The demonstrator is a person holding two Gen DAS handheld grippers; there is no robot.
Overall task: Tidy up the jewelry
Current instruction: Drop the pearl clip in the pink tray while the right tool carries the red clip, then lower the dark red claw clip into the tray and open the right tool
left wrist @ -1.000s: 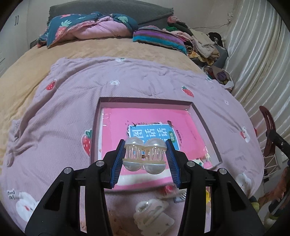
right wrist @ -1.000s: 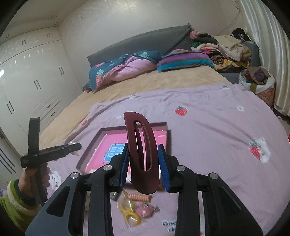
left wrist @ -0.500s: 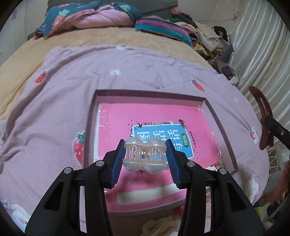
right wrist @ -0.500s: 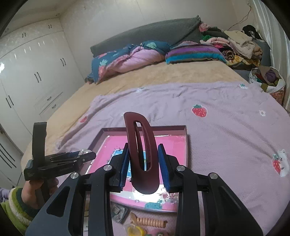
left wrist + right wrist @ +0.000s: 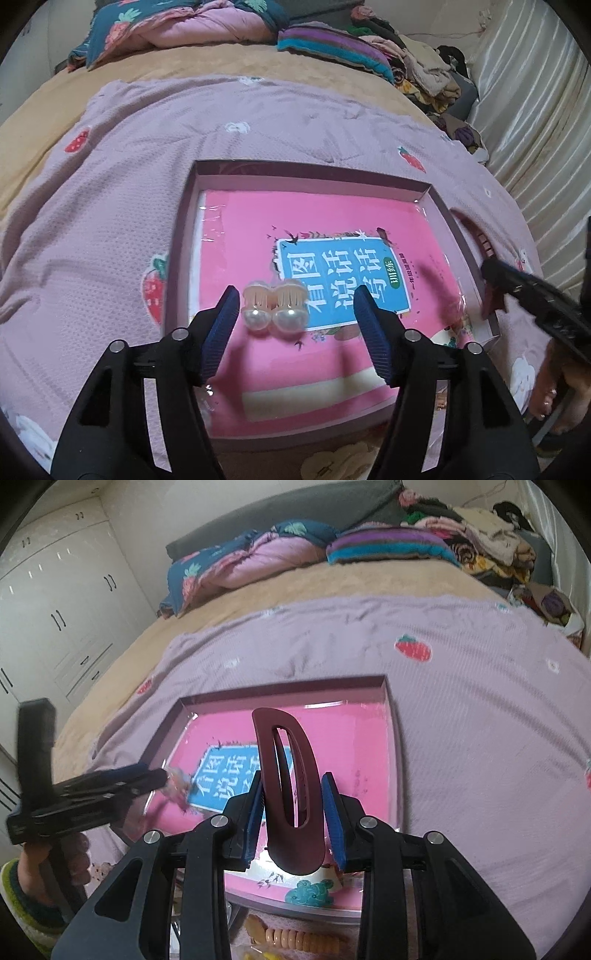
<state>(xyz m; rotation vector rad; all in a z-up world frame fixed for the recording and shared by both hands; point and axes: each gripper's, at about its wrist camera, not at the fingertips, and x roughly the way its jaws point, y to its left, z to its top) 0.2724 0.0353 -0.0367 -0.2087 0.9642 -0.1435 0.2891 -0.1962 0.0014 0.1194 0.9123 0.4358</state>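
Left gripper: jaws have just been opening and stand apart; the pearl hair claw lies between them, free of both pads, closer to the left pad, resting on the pink book inside the shallow tray, centre of the left wrist view. That drop looks done.

Right gripper: jaws clamped on the maroon hair clip, long axis upright, sticking up out of the jaws, hanging above the tray's near right part. Next move is likely a release there; tray sits directly below and ahead.

Surface: soft lilac strawberry blanket on a bed. White wardrobe upper left, piled clothes upper right.
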